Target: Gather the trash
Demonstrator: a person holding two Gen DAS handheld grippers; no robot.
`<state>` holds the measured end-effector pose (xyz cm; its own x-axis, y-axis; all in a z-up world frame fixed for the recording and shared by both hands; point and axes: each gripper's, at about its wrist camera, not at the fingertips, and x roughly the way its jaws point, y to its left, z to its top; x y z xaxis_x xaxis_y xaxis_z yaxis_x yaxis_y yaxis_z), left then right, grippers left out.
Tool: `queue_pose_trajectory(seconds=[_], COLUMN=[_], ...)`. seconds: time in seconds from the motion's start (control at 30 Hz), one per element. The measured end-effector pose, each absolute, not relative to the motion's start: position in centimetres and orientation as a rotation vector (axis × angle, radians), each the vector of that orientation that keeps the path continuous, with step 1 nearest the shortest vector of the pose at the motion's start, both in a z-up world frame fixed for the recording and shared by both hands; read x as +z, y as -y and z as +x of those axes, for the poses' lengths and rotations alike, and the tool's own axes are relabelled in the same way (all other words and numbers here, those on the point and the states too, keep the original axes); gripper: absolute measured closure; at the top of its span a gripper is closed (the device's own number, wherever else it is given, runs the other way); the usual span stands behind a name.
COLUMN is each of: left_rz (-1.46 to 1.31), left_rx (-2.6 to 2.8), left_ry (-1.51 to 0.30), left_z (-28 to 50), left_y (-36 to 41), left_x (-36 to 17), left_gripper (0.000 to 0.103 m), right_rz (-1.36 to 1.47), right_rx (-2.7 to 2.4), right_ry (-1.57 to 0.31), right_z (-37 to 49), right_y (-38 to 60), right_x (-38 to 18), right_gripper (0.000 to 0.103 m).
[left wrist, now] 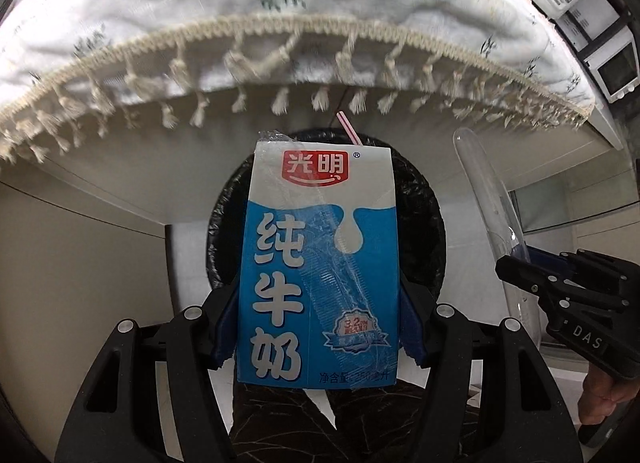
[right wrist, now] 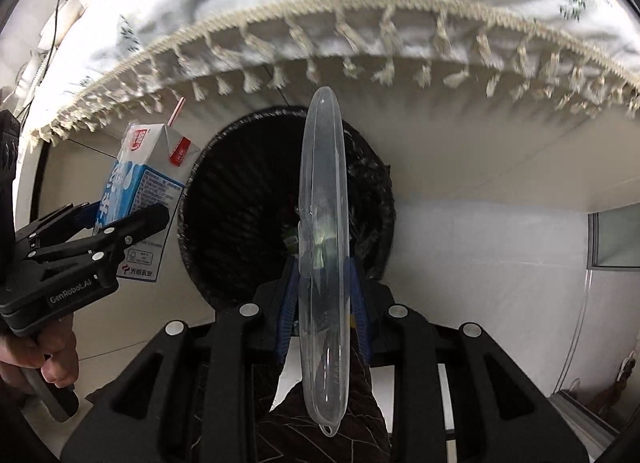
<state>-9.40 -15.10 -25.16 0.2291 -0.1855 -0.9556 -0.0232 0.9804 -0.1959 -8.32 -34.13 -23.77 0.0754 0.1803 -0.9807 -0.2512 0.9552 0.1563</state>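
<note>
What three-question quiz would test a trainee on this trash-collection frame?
1. True or false: the left gripper holds the milk carton between its fingers.
2. What does the right gripper hold? A) straw B) clear plastic lid C) cloth
3. Which black-lined container sits beyond both items, below the fringed tablecloth?

Key:
1. True.
2. B.
3. The trash bin.
</note>
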Motion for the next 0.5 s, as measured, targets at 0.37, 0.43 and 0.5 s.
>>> queue_pose_trajectory(seconds=[0.37, 0.43, 0.5], left_rz=[-0.163, -0.155, -0.145], left_rx=[-0.101, -0.108, -0.118], left_ry=[-1.337, -1.337, -1.338], left_z=[-9.0, -8.7, -8.5], left_y=[16.5, 17.0, 17.7], left_x=[-28.6, -29.0, -29.4], left_gripper=[0.040, 0.040, 0.040], right_rz=[-0.039, -0.041, -0.037], right_rx=[0.298, 0.291, 0.285], right_ry=[-1.480, -1.481, -1.480], right_z=[-8.1, -8.0, -7.8], right_y=[35.1, 35.0, 35.4], right_x=[-24.7, -24.8, -24.7], right_gripper=[0.079, 0.079, 0.079])
